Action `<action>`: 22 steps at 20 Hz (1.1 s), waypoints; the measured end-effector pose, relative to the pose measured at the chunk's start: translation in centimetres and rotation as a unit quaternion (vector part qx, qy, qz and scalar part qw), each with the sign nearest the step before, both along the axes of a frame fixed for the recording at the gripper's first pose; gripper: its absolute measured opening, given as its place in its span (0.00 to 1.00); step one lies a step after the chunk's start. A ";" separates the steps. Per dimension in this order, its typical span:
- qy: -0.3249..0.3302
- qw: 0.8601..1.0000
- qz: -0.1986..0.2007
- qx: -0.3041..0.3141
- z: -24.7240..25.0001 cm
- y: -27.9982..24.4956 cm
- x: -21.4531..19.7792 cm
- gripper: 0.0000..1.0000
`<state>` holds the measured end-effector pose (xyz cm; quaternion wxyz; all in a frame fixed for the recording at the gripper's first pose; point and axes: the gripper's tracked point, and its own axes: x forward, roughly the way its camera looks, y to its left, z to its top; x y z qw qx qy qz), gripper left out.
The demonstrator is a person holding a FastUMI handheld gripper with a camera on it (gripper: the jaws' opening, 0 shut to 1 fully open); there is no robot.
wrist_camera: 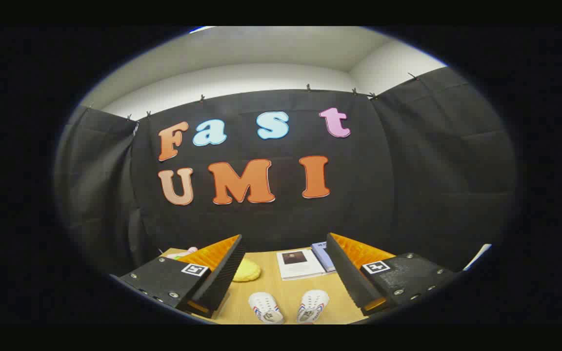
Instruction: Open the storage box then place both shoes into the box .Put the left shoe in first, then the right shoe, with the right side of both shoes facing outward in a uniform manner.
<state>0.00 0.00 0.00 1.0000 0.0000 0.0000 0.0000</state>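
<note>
Straight ahead, two wedge-shaped fingers reach forward over a light wooden tabletop [288, 292] — the gripper [286, 248] is spread wide open, with nothing held between the fingers. Each finger carries a small square black-and-white marker on its base.

Between the fingers and low down, close to the camera, lies a pair of white shoes with coloured stripes on their sides. Their toes point away, toward the booth wall. The left-hand shoe [265, 307] and the right-hand shoe [312, 305] sit side by side, near each other but apart; their heels are cut off by the edge of the scene.

Further along the tabletop, just beside the left finger's tip, rests a soft yellow object [246, 269], rounded and lumpy. Beyond the shoes lies a white booklet [300, 264] with a dark picture on its cover, flat on the wood. Just beside it, partly hidden by the right finger, is a bluish booklet [323, 255]. Past the left finger a small pink and pale item [183, 252] peeks out; its kind is too unclear to tell.

Behind the tabletop hangs black cloth — the booth's wall — with a white wall above it.
</note>
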 end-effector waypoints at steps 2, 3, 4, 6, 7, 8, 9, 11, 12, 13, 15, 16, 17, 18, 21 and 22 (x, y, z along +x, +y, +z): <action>0.009 1.000 0.014 0.003 -0.8 0.6 0.1 0.98; 0.016 1.000 0.020 0.001 -1.1 0.7 0.2 0.99; 0.022 1.000 0.022 -0.002 -1.3 0.6 0.2 0.99; 0.021 1.000 0.019 -0.007 -0.9 0.5 0.3 0.99; 0.019 1.000 0.020 -0.010 -0.7 0.7 0.3 0.99; 0.018 1.000 0.022 -0.010 -0.6 0.8 0.3 0.99; 0.017 1.000 0.024 -0.009 -0.5 0.9 0.2 0.99; 0.014 1.000 0.027 -0.003 -0.3 1.2 0.2 0.99; 0.014 1.000 0.024 -0.002 -0.5 1.0 0.2 0.99; 0.013 1.000 0.021 -0.001 -0.5 0.7 0.2 0.99; 0.015 1.000 0.017 0.000 -0.7 0.4 0.1 0.99; 0.013 1.000 0.018 0.003 -0.7 0.5 0.0 0.99; 0.010 1.000 0.021 0.005 -0.6 0.6 0.0 0.99; 0.008 1.000 0.024 0.007 -0.8 0.6 -0.1 0.99; 0.017 0.999 0.035 0.027 -2.0 0.8 -0.2 0.99; 0.019 0.999 0.037 0.034 -2.3 0.9 -0.1 0.99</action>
